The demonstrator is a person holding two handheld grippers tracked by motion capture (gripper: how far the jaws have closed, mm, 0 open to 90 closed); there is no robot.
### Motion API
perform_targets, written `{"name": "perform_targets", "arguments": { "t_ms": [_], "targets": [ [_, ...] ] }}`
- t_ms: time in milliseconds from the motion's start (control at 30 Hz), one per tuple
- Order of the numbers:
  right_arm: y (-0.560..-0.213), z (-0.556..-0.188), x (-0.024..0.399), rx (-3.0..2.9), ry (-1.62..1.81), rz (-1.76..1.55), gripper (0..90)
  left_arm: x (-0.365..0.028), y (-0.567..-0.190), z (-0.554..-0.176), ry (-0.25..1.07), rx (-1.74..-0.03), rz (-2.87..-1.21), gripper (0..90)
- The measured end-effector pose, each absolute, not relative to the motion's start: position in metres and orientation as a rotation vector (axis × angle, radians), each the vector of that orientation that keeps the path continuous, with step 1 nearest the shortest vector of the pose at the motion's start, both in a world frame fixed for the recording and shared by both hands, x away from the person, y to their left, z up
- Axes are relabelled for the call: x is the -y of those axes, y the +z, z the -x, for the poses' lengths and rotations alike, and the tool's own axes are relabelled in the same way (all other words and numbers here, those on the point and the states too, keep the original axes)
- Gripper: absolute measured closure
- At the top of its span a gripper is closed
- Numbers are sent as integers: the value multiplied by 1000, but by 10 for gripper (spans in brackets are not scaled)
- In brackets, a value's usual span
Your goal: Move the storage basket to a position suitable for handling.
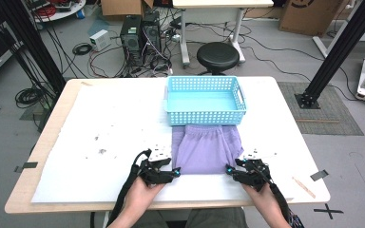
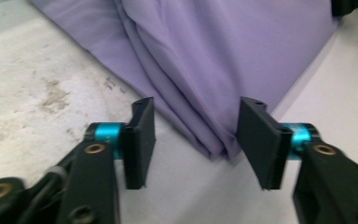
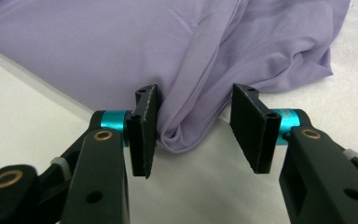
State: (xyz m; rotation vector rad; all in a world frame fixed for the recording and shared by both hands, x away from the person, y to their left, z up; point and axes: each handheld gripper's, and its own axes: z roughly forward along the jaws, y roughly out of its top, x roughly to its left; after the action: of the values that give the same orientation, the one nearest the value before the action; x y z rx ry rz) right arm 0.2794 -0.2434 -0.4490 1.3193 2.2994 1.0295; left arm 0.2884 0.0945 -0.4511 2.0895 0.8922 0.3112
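The purple cloth point(image 1: 206, 148) lies flat on the white table point(image 1: 100, 123), just in front of both grippers, with the blue basket point(image 1: 204, 100) at its far edge. The left gripper point(image 1: 176, 171) is at the cloth's near left corner, its jaws partly open with that bunched corner point(image 2: 214, 144) between them and not squeezed. The right gripper point(image 1: 229, 169) is at the near right corner, jaws also partly open around a fold point(image 3: 182, 135) that touches one pad only.

Garment point(image 1: 206, 147): plain lilac, no print. Basket point(image 1: 204, 115): light blue w/ perforated grid walls. Table cover point(image 1: 114, 123): white, grey-brown smudges at left. Table edge point(image 1: 47, 137): pale wood. Gripper pads point(image 2: 140, 140): matt black; hubs teal, rivets brass. Stool point(image 1: 217, 55): black.
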Motion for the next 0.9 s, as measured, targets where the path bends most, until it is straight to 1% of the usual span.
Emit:
{"name": "perform_targets", "arguments": {
  "t_ms": [133, 200, 233, 333, 367, 400, 500, 533, 567, 667, 833, 900],
  "targets": [
    [-449, -280, 243, -2304, 1031, -1311, 513, -91, -450, -286, 320, -945, -2080, 460],
    [-449, -279, 243, -2304, 1029, -1300, 508, -91, -450, -286, 306, -956, -2070, 500],
    [-449, -279, 242, -2304, 1027, -1302, 509, -91, -450, -286, 294, -963, -2064, 537],
    [-449, -279, 242, -2305, 1031, -1301, 535, -88, -450, -285, 281, -962, -2059, 599],
    [-449, -279, 242, -2306, 1030, -1301, 548, -88, -450, -285, 276, -964, -2060, 626],
    [-449, -279, 242, -2308, 1032, -1302, 562, -87, -450, -285, 276, -964, -2058, 633],
    [-449, -281, 244, -2310, 1041, -1308, 643, -85, -451, -285, 254, -952, -2046, 704],
    [-449, -281, 244, -2315, 1046, -1306, 677, -85, -451, -284, 232, -938, -2046, 763],
    [-450, -280, 244, -2319, 1052, -1302, 708, -83, -451, -284, 237, -935, -2046, 805],
    [-449, -279, 243, -2338, 1063, -1282, 807, -82, -451, -282, 261, -906, -2064, 834],
    [-449, -279, 247, -2356, 1100, -1312, 854, -84, -451, -285, 218, -907, -2050, 844],
    [-449, -277, 248, -2362, 1107, -1321, 863, -86, -451, -286, 181, -906, -2047, 847]
  ]
}}
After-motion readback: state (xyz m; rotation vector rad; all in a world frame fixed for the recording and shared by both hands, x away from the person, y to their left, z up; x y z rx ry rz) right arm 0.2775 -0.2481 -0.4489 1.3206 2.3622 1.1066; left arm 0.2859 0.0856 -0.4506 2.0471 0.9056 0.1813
